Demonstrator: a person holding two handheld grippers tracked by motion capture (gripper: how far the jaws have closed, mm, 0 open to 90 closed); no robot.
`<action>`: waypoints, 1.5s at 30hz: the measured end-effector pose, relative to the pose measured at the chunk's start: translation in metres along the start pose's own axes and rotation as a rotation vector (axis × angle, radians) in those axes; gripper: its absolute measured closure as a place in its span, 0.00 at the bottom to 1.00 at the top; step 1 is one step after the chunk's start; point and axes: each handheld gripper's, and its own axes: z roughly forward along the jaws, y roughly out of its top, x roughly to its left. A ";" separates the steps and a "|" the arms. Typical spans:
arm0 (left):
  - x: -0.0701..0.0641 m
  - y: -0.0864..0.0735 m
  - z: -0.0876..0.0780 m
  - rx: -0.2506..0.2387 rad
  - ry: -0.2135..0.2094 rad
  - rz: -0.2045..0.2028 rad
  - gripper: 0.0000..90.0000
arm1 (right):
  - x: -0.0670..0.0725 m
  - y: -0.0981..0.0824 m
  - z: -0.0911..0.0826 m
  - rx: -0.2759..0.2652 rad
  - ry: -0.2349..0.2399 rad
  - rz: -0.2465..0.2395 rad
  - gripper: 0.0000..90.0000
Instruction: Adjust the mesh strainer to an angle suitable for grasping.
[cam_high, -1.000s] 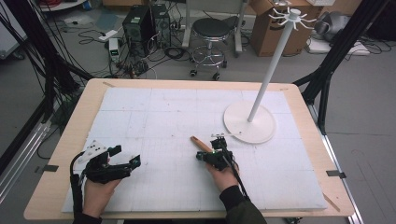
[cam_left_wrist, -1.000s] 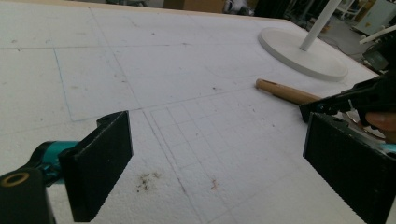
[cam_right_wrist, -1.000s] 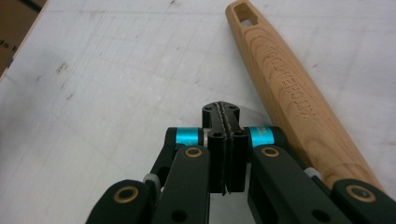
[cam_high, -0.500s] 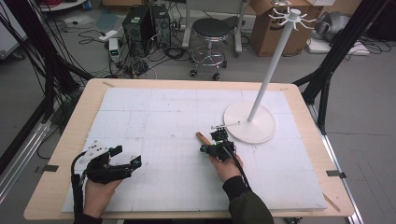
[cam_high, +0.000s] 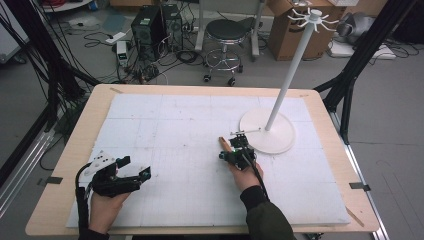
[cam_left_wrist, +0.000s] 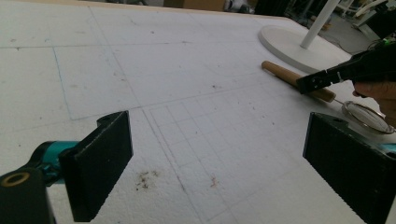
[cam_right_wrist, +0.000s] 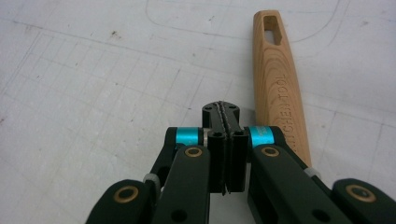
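Two grippers work over the white mat (cam_high: 165, 130). The right gripper (cam_right_wrist: 225, 112) has its jaws pressed together on nothing, just left of a wooden handle (cam_right_wrist: 279, 79) stamped KITCHENTOOL. This handle lies flat near the round base (cam_high: 272, 131) of a white stand (cam_high: 295, 60); its slotted end points away from the person, its long axis running ahead of the gripper. The left gripper (cam_left_wrist: 224, 154) rests well apart at the near left, jaws spread wide. A small wire strainer ring (cam_left_wrist: 366, 115) joins the handle's near end.

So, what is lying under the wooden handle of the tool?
Under the wooden handle lies the white foam sheet with faint pencil grid lines. Through the handle's slot the same white sheet shows. What sits directly beneath the wood itself is covered.
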 end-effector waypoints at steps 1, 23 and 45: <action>0.000 0.000 0.000 0.000 -0.001 -0.001 0.10 | 0.000 0.000 0.000 0.002 0.000 0.002 1.00; 0.000 -0.001 0.000 0.006 0.002 -0.004 0.10 | -0.002 -0.005 -0.022 -0.053 0.140 -0.011 0.48; 0.001 -0.003 0.002 0.018 0.008 0.005 0.10 | -0.035 -0.012 -0.048 -0.102 0.207 0.075 0.37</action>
